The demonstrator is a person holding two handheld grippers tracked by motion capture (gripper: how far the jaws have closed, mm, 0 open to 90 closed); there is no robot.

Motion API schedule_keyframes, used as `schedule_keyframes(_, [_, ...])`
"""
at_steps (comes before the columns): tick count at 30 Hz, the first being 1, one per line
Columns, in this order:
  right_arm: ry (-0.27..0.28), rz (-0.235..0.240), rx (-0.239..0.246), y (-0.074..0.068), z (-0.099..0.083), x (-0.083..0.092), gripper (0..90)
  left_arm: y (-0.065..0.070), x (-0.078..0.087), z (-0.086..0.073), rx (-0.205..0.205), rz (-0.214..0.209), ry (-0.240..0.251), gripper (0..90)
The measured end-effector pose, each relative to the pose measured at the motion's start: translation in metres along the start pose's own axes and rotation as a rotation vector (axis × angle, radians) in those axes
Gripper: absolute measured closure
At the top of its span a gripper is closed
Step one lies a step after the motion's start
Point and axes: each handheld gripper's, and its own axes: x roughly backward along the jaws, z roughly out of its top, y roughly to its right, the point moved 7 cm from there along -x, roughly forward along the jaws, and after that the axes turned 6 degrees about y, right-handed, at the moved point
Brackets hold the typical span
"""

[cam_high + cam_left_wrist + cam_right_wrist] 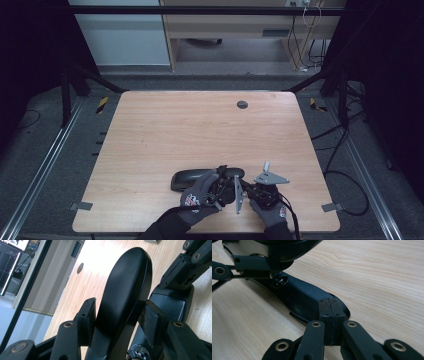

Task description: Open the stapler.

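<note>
A black, glossy, hinged hard-shell case (192, 178), long and rounded like a glasses case, lies on the near part of the pale wooden table (200, 130), between the two gloved hands.

Left gripper (117, 320): its jaws straddle the raised, curved lid of the case, one pad (87, 315) right against the shell, the other pad (150, 320) at its edge. It looks like a grasp on the lid, though a thin gap on either side cannot be ruled out.

Right gripper (331, 315): jaws clenched pad to pad, nothing between them, the tips resting at the low end of the case's base (299, 296), apparently pinning it down.

Handling, as a judgement: light, stiff plastic, smooth and slippery; the curved lid gives the pads little purchase, so a hold across its narrow width near the free edge seems best. The small metal hinge screw (279, 282) is likely the weak point; avoid twisting.

Surroundings: a dark round grommet (242, 104) sits far back on the table, well apart. Nothing stands in the way; the two grippers themselves crowd each other.
</note>
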Motion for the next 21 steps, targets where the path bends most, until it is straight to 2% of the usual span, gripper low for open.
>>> schedule_keyframes(16, [0.003, 0.019, 0.002, -0.0054, -0.0008, -0.0048, 90.0, 0.0002, 0.0005, 0.0, -0.001, 0.007, -0.001, 50.7])
schedule_keyframes(18, [0.002, 0.018, 0.002, -0.0055, -0.0009, -0.0048, 90.0, -0.0017, 0.0019, 0.0, 0.006, 0.014, 0.003, 50.8])
schedule_keyframes(21, [0.01, 0.02, -0.02, -0.0052, -0.0015, -0.0046, 90.0, -0.0081, 0.0062, 0.0007, 0.039, 0.019, 0.026, 51.2])
